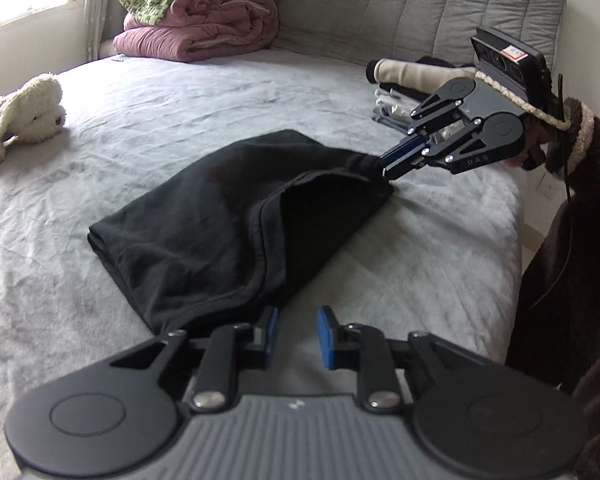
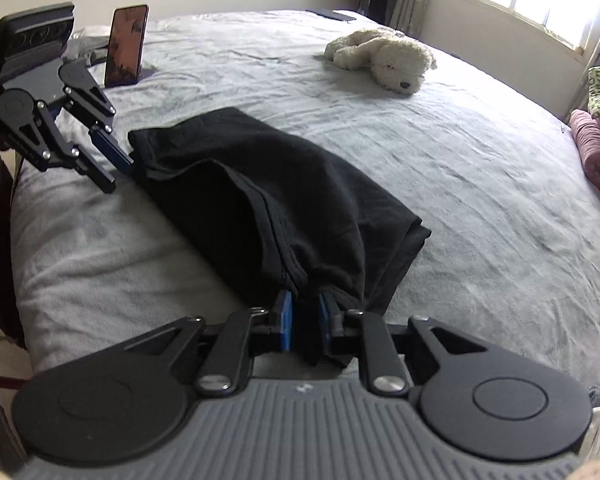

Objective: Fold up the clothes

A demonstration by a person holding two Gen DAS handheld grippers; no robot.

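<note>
The black garment (image 1: 220, 216) is lying folded in a long bundle on the grey bed (image 1: 180, 96), its long axis running in the left wrist view from about seven o'clock, by the left tool (image 1: 296, 334), toward two o'clock, where the right tool (image 1: 386, 168) is meeting its far corner. The left tool's jaws are standing apart with no cloth between them; the right tool's jaws are also parted, cloth hanging loosely between the pads (image 2: 286, 320). The likely risk: that slack corner is snagging on a pad as the tool withdraws, dragging the top layer and spoiling the fold.
</note>
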